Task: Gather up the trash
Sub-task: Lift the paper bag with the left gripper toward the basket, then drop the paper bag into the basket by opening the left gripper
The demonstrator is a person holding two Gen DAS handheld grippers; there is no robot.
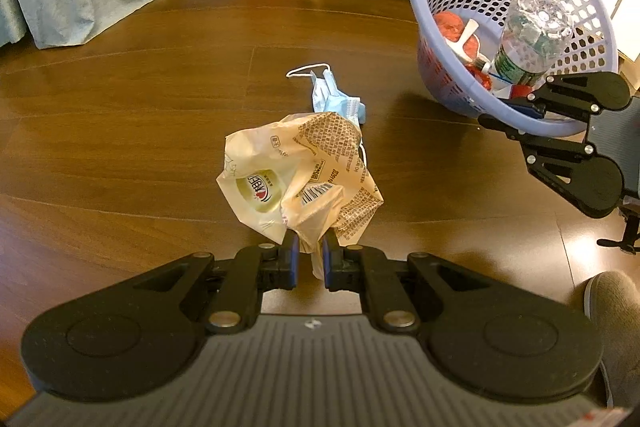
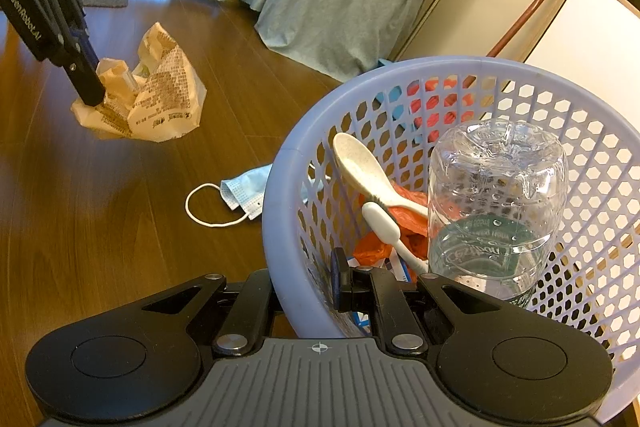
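One crumpled beige printed plastic wrapper (image 1: 300, 179) is pinched at its lower edge, that edge hidden between the left gripper (image 1: 311, 257) fingers, apparently just above the wooden floor (image 1: 120, 147). One blue face mask (image 2: 244, 193) lies beyond, partly covered. The right gripper (image 2: 308, 281) fingers clamp the lavender perforated plastic basket (image 2: 276, 211) rim; one clear bottle (image 2: 496, 203) stands inverted inside.
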